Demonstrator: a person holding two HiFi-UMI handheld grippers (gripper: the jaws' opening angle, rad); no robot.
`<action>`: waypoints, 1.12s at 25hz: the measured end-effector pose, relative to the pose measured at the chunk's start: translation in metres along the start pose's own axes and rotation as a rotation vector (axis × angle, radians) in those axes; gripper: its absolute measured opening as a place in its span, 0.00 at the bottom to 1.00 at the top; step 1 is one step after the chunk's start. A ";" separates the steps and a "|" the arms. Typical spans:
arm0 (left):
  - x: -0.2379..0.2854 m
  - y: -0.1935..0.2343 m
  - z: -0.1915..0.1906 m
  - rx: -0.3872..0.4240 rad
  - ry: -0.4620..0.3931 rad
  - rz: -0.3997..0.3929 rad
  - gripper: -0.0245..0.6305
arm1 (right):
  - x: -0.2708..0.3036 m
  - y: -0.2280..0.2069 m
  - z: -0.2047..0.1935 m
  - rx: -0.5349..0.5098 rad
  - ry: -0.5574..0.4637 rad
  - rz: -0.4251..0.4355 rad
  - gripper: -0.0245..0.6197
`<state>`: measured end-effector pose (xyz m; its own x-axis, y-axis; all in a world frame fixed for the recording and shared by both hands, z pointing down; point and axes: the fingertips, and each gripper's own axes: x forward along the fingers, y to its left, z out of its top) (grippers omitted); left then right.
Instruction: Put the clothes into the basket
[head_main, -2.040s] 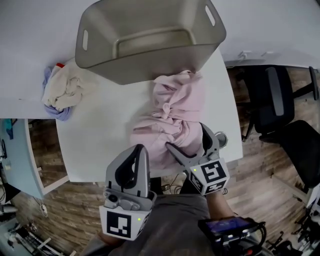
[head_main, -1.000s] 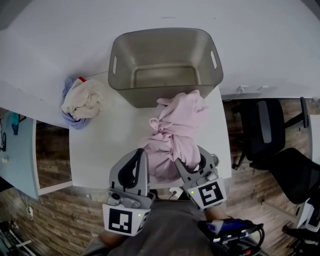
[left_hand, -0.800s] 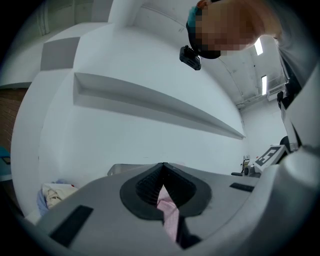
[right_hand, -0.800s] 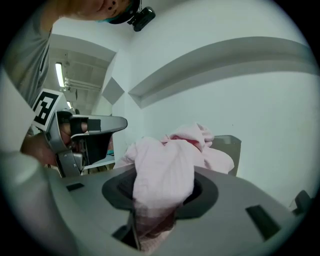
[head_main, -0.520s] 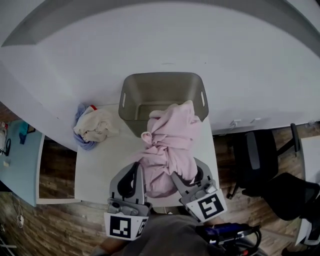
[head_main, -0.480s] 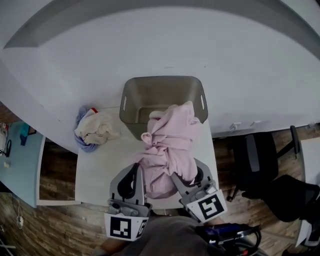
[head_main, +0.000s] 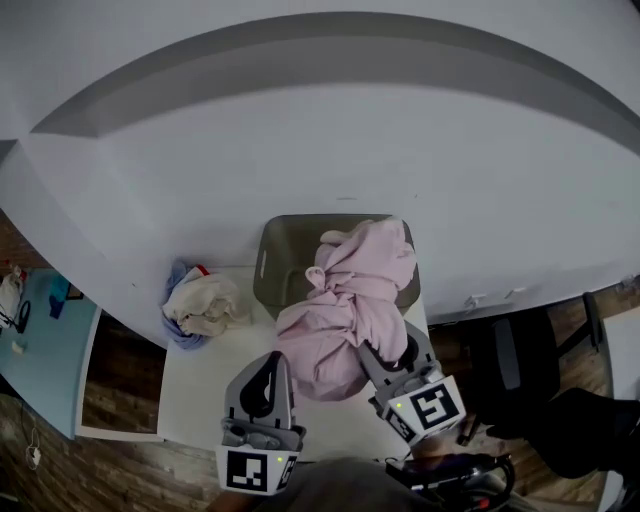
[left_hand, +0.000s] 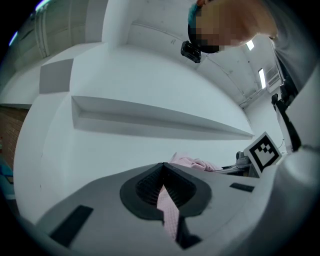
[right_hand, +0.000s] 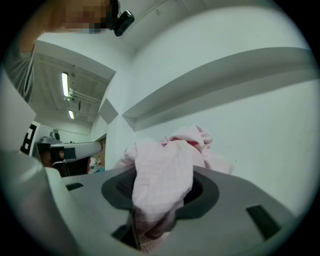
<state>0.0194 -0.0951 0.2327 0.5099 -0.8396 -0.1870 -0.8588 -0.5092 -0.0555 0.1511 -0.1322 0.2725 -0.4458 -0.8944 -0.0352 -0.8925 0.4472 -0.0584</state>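
The garment (head_main: 345, 310) was pale pink, with a fine grid weave visible at close range. The basket (head_main: 283, 262) was grey-beige. The table (head_main: 200, 400) and the wall (head_main: 300, 130) were white. The heap of clothes (head_main: 203, 305) was cream, with pale blue beneath and a red spot at its upper edge. The left gripper (head_main: 270, 362) and the right gripper (head_main: 388, 352) were grey with black ribbed pads (left_hand: 147, 187). Their marker cubes (head_main: 432, 408) carried black-and-white squares. The floor (head_main: 120, 375) was brown wood grain and the chair (head_main: 520, 360) was black.
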 end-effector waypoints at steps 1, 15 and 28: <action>0.003 0.004 -0.002 -0.001 0.008 0.004 0.05 | 0.007 -0.008 -0.003 0.023 0.009 -0.012 0.32; 0.019 0.042 -0.035 -0.044 0.086 0.014 0.05 | 0.065 -0.063 -0.040 0.248 0.133 -0.097 0.51; 0.036 0.026 -0.058 -0.075 0.141 -0.075 0.05 | 0.040 -0.075 -0.015 0.155 0.176 -0.104 0.66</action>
<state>0.0184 -0.1489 0.2815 0.5788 -0.8142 -0.0452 -0.8148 -0.5797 0.0103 0.1995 -0.2018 0.2910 -0.3694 -0.9168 0.1519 -0.9191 0.3363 -0.2054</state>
